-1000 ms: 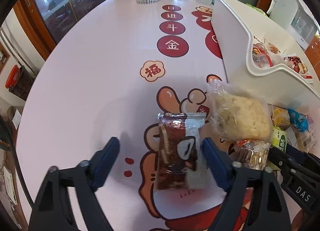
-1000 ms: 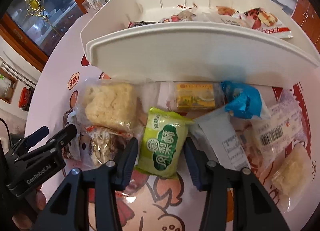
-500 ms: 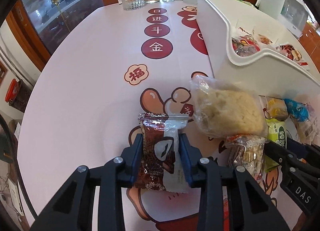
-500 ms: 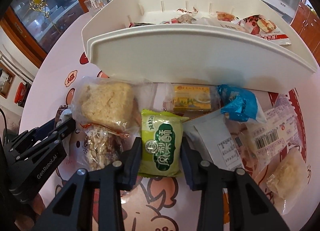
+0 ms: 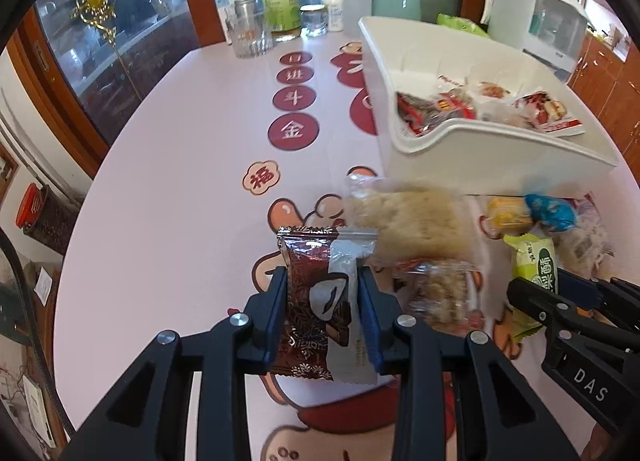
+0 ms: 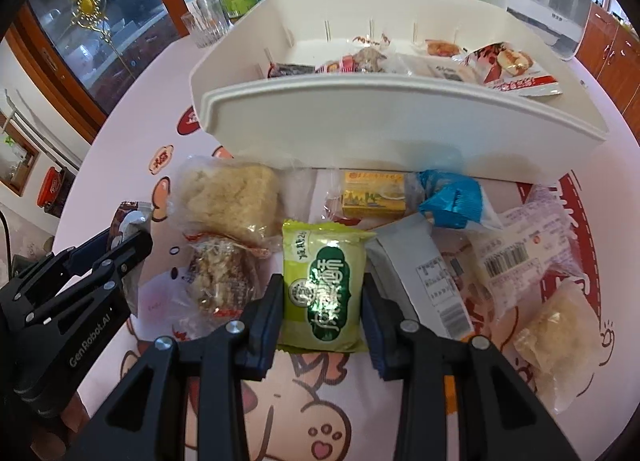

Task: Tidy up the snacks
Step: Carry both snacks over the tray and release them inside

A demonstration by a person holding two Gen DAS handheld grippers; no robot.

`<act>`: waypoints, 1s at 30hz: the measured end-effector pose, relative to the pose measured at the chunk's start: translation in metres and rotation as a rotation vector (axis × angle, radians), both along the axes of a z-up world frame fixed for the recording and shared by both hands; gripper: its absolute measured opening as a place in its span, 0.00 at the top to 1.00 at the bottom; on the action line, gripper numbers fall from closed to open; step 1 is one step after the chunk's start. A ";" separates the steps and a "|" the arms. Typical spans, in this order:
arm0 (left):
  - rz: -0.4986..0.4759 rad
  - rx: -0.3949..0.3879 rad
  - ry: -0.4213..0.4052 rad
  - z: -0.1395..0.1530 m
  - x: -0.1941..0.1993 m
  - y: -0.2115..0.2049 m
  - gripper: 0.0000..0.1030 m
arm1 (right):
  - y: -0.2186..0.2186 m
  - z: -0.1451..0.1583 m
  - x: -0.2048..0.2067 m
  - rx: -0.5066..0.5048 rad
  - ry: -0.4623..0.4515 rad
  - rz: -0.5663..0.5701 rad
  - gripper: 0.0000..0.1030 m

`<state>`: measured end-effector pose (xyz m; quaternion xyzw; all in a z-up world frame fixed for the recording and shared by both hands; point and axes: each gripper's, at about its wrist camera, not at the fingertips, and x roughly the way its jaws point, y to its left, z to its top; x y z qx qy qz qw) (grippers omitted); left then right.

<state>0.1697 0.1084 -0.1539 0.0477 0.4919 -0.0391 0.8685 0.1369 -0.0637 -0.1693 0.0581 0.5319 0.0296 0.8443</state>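
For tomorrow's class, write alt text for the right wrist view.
The right gripper has its jaws shut on a green snack packet above a patterned table. More wrapped snacks lie around it before a white bin; the left gripper holds a brown packet.

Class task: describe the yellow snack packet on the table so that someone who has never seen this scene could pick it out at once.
Find the big white bin on the pink table. Just in front of its near wall lies a small yellow packet, between a pale puffed rice cake and a crumpled blue wrapper. It alone is a yellow block in clear wrap.
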 end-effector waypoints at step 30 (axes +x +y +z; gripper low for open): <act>-0.086 -0.001 -0.231 0.170 0.049 -0.095 0.69 | -0.093 0.188 0.033 0.033 -0.272 0.016 0.64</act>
